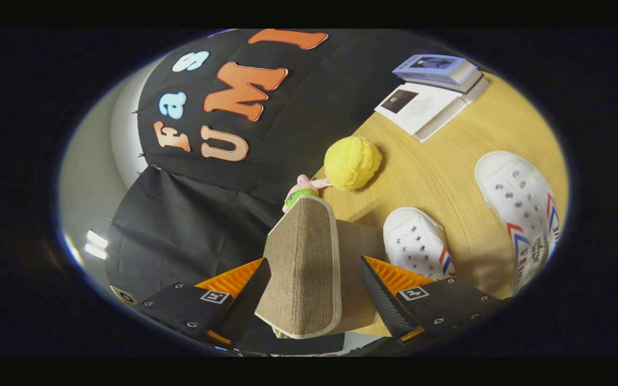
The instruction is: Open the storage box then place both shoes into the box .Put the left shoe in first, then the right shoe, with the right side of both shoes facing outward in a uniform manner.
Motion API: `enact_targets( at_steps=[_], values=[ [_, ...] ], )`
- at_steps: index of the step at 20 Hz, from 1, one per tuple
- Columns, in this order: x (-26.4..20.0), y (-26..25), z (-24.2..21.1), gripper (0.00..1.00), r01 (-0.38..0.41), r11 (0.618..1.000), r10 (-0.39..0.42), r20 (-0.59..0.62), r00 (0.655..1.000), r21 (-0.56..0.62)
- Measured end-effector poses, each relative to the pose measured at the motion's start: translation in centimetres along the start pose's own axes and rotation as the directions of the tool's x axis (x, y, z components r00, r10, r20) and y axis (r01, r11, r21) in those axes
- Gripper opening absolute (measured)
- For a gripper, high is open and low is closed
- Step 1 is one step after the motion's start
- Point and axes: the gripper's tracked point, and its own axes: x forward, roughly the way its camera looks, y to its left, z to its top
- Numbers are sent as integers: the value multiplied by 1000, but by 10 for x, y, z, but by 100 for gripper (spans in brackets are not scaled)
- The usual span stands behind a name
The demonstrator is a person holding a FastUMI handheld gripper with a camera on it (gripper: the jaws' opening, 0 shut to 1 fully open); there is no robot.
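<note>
On the light wooden table, the gripper stands open with the brown fabric lid of the storage box between its fingers, and I cannot tell if both fingers touch it. Two white canvas shoes with red and blue stripes lie beyond the right finger, one near and one farther, and their side print is too small to read. Further away are two books, one round yellow ball and one small pink toy behind the lid.

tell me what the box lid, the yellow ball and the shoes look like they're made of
Box lid, standing between the open jaws of the gripper: coarse brown woven fabric, matte, pale piped edge, probably over a stiff board.
Yellow ball: bumpy, matte, likely soft foam or rubber; hard to tell which.
Shoes: white canvas look, shiny metal eyelets, red and blue side stripes.
</note>
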Motion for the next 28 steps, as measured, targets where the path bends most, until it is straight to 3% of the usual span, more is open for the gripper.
enact_targets(
  at_steps=[8,12,16,18,21,24,28],
  values=[
    [20,10,-29,98,-127,974,142,-65,988,190],
    [11,21,-24,97,-212,940,226,-22,974,268],
    [-3,38,-12,89,-295,904,296,46,954,308],
    [-2,41,-11,73,-281,918,280,44,959,279],
    [-4,60,-5,39,-301,921,295,63,953,248],
    [0,68,5,8,-247,943,230,99,968,224],
    [0,113,1,1,-253,958,245,69,967,133]
  ],
)
